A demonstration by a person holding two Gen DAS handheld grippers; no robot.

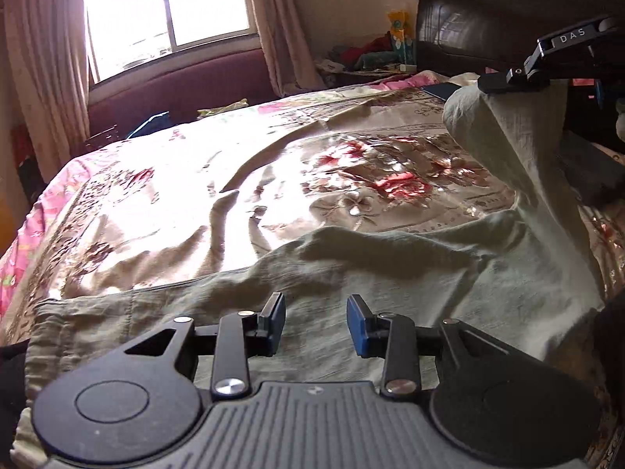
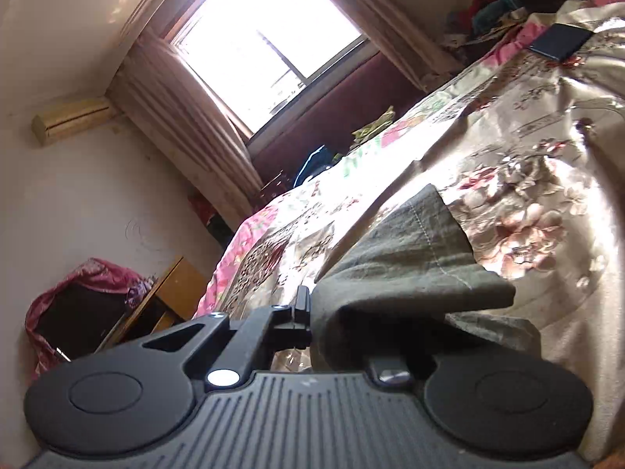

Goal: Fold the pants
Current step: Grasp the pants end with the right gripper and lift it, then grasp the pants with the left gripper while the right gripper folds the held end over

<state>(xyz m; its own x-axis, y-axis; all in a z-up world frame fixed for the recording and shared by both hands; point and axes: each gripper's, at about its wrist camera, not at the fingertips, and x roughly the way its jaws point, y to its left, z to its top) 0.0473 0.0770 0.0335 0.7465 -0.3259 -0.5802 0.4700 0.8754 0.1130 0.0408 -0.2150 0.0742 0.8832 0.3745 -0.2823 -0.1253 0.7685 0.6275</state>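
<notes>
We are in the middle of a fold: the pants (image 1: 390,273), olive-green and crumpled, lie across the near part of the bed (image 1: 156,195), and one end of them is lifted off the floral bedspread (image 1: 351,172) by our right gripper (image 1: 504,78), which we see up at the right of the left wrist view with cloth hanging from it. From its own camera the right gripper (image 2: 308,312) has its jaws pinched tight on a stitched hem, the fabric draped over the right finger so that finger is hidden. Our left gripper (image 1: 315,324) hangs over the flat part of the pants with its jaws partly apart and nothing between the pads; whether the pads brush the cloth beneath we cannot quite tell through the blur.

Next, we judge, the lifted end wants carrying across and laying down on the flat part, with the left gripper pinning or catching the near edge so the cloth does not drag.

There is open bedspread beyond the pants toward the window (image 1: 168,4). A dark flat object, perhaps a phone (image 2: 560,41), lies far up the bed near the headboard (image 1: 488,27), well apart from the cloth. The bed's left edge falls away toward the floor
</notes>
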